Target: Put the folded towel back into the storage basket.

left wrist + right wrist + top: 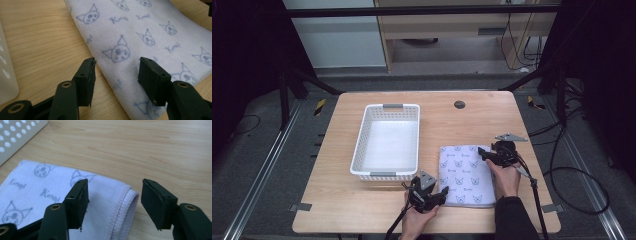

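Here the folded towel lies between both spread tongs.

Folded pale printed towel lies flat just beside white basket

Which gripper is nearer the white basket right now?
Left. The left gripper sits just below the white basket's near right corner; the right gripper is across the folded towel.

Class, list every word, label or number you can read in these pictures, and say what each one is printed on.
"Kuromi", or close to it: a cursive word repeated between the cartoon faces on the folded towel; the letters after "K" are blurred, so the spelling is uncertain.
White basket: no readable text.
Table: none.
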The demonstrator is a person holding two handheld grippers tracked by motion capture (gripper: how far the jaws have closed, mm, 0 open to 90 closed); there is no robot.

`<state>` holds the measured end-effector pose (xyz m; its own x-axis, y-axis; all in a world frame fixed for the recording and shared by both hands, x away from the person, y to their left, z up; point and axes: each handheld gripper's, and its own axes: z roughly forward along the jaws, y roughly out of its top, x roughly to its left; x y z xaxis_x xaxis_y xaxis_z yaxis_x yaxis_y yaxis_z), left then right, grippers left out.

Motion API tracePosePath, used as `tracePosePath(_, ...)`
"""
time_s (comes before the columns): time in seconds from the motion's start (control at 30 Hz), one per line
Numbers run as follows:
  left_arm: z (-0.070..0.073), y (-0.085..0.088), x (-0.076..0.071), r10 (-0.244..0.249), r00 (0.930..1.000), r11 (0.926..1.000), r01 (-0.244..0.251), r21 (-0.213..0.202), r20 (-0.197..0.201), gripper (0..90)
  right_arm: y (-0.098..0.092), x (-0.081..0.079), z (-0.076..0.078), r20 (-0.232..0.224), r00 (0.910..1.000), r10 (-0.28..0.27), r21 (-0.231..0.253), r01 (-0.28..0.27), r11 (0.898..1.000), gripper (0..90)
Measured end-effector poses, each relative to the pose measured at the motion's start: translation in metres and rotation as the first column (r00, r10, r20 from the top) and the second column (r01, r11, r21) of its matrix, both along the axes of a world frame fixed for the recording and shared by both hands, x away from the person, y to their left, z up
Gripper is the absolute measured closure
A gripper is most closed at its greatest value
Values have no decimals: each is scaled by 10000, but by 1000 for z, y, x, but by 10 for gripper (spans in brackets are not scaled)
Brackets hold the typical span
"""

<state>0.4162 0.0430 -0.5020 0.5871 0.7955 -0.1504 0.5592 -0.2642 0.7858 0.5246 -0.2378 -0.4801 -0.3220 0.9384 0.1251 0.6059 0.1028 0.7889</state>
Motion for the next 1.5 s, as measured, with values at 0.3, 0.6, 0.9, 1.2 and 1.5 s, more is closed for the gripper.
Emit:
tracePosePath(0.3, -4, -3, 0, 71, 9996, 10000, -70, 30, -279, 514, 1, 2, -8, -444, 9990, 101, -120, -106, 9999, 432)
tracePosePath(0.6, -4, -7, 1, 37, 9991, 9999, -31, 126, -431, 559, 1, 4, -17, -889, 9960, 32, 306, -5, 9995, 467)
tracePosePath(0.9, -3, -7, 4, -112, 9960, 9997, 92, -226, -889, 659, -3, 4, -21, -1110, 9937, 176, 1184, -44, 9930, 602)
tracePosePath(1.2, 0, -8, 3, -53, 9962, 9994, 24, -334, -869, 770, -1, 2, -17, -1144, 9931, 261, 1201, -122, 9927, 709)
tracePosePath(1.5, 19, -1, -3, -272, 9991, 9968, 245, -763, -340, 809, 2, -6, 3, -729, 9957, 565, 1275, -469, 9907, 721)
